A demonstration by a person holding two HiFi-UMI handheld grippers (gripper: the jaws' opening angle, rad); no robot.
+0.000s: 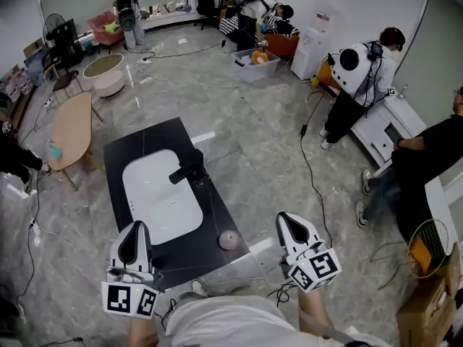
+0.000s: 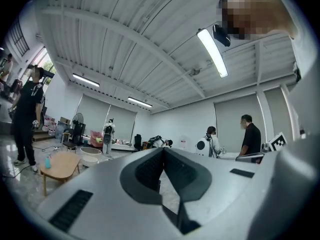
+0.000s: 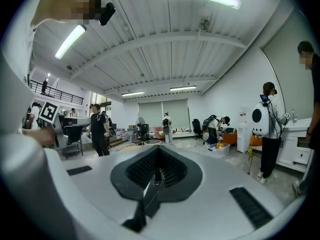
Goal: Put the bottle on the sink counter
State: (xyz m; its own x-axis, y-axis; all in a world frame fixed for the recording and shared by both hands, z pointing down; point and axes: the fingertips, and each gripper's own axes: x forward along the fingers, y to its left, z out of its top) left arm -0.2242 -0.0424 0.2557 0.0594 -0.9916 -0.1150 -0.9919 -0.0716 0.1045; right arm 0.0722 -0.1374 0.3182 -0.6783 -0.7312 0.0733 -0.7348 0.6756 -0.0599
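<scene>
"Holding anything, the two grippers at the near end of the sink counter (image 1: pixel 217 223)?"
"No. The left gripper (image 1: pixel 137 226) hangs over the counter's near left corner with its jaws closed tip to tip, nothing between them. The right gripper (image 1: pixel 286 217) is off the counter's near right side, over the floor, with its jaws likewise pressed together and empty."
"And on the counter itself?"
"A small pinkish round thing (image 1: pixel 228 240) sits by its near right corner; I can't tell what it is. Past that, the white basin (image 1: pixel 159 194) is sunk in the black top, and a black faucet (image 1: pixel 189 170) stands at the basin's right rim."
"Where's the bottle?"
"Off the counter. A small blue bottle (image 1: pixel 54 151) stands upright on an oval wooden table (image 1: pixel 72 121), well apart from the counter on its left. Farther off, beyond the counter's far end, a clear bin (image 1: pixel 257 58) holding orange things rests on the floor."
</scene>
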